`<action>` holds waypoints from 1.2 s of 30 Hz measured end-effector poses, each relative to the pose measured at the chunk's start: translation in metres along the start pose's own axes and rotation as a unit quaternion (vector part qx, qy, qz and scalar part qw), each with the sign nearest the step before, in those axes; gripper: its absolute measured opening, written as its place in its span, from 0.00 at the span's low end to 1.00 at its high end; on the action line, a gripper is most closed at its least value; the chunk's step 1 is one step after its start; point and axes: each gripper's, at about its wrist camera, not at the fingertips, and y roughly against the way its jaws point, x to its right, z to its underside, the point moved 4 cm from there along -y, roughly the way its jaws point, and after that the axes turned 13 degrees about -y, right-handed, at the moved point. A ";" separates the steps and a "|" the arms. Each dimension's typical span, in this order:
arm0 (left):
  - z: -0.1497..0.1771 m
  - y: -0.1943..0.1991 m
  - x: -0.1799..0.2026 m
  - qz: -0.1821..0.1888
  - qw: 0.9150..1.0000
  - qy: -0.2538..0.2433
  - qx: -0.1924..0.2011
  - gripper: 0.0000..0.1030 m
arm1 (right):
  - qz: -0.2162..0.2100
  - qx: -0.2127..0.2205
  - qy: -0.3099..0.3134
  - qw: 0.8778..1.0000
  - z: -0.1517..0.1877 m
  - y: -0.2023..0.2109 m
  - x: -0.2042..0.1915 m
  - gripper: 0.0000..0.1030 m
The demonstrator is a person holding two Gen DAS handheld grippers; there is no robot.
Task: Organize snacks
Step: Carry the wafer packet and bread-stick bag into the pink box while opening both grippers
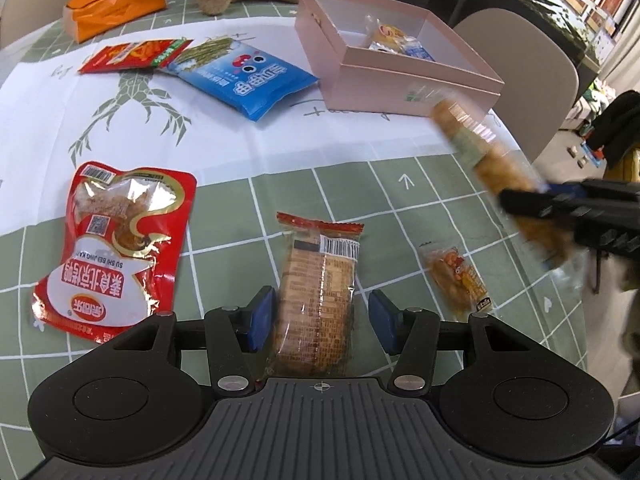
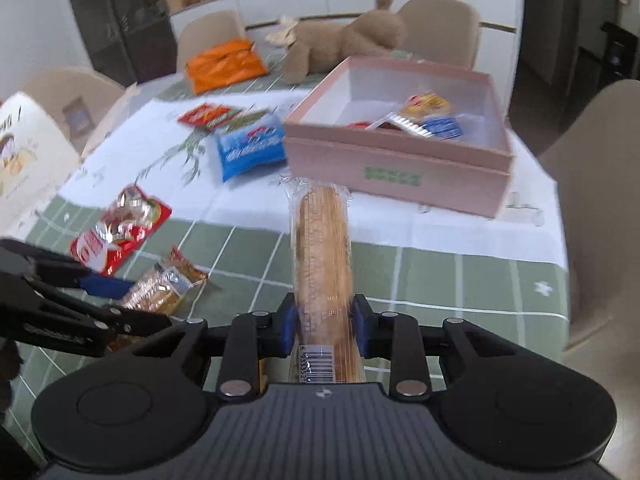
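Clamped in the right gripper (image 2: 323, 327), a long cracker sleeve (image 2: 323, 252) is held above the table (image 2: 460, 280), short of the pink box (image 2: 400, 168). It is best carried level over the near wall before release — the left gripper (image 1: 320, 320), spread wide, straddles a biscuit pack (image 1: 318, 296) without pinching it.

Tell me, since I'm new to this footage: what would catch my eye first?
Most striking is the long clear-wrapped cracker pack clamped in the right gripper and held above the table, pointing toward the open pink cardboard box that already holds a few snacks. Next, the open left gripper straddles a second, shorter cracker pack lying on the green checked tablecloth, with a shiny red foil pouch to its left.
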 end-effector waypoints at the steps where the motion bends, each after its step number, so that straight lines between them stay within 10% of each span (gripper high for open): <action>1: 0.000 0.000 0.002 -0.005 1.000 -0.007 0.001 0.54 | -0.002 0.006 -0.008 1.000 -0.002 0.006 0.003 0.27; 6: 0.003 -0.001 0.012 -0.050 0.996 -0.078 0.017 0.39 | -0.001 0.038 -0.044 0.998 -0.013 0.030 0.018 0.27; 11: -0.015 0.023 0.001 0.022 0.997 -0.014 0.069 0.38 | 0.012 0.051 -0.055 0.997 -0.016 0.036 0.028 0.27; 19: -0.173 0.126 -0.006 0.095 0.962 -0.040 0.252 0.39 | -0.027 0.146 -0.053 0.988 -0.081 0.091 0.028 0.27; 26: -0.261 0.059 -0.044 0.138 0.974 0.038 0.177 0.41 | -0.038 0.157 -0.061 0.985 -0.202 0.071 0.022 0.35; 36: -0.127 -0.005 -0.111 0.048 0.995 0.056 0.061 0.41 | 0.022 0.042 -0.098 0.994 -0.144 -0.017 0.066 0.47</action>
